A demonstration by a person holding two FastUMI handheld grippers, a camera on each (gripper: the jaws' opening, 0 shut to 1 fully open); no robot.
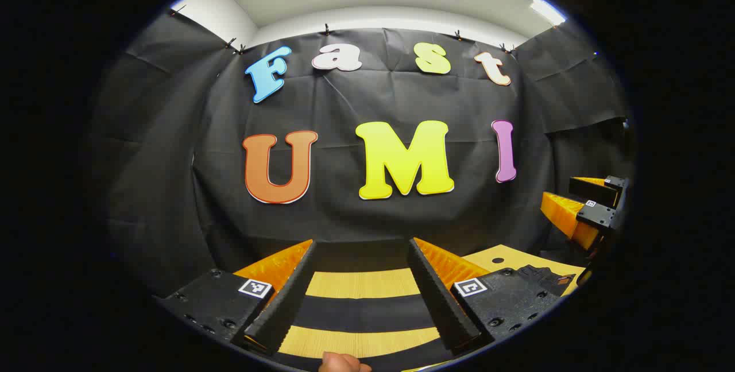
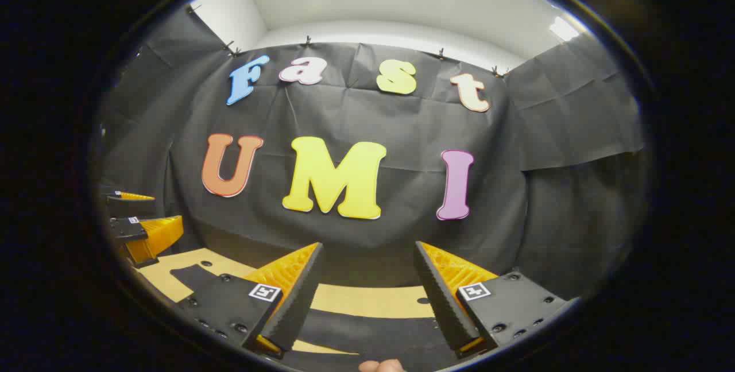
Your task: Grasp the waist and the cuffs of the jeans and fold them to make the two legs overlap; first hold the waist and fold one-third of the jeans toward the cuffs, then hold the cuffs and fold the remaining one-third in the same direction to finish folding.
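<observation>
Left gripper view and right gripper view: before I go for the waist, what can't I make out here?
- Left gripper view: on the dark cloth lying across the table, waist and cuffs cannot be told apart; the open left tongs and the bottom edge cut it off.
- Right gripper view: the cloth runs under the open right tongs and out past the bottom edge.
- Left gripper view: of the hand, a sliver at the bottom edge.
</observation>
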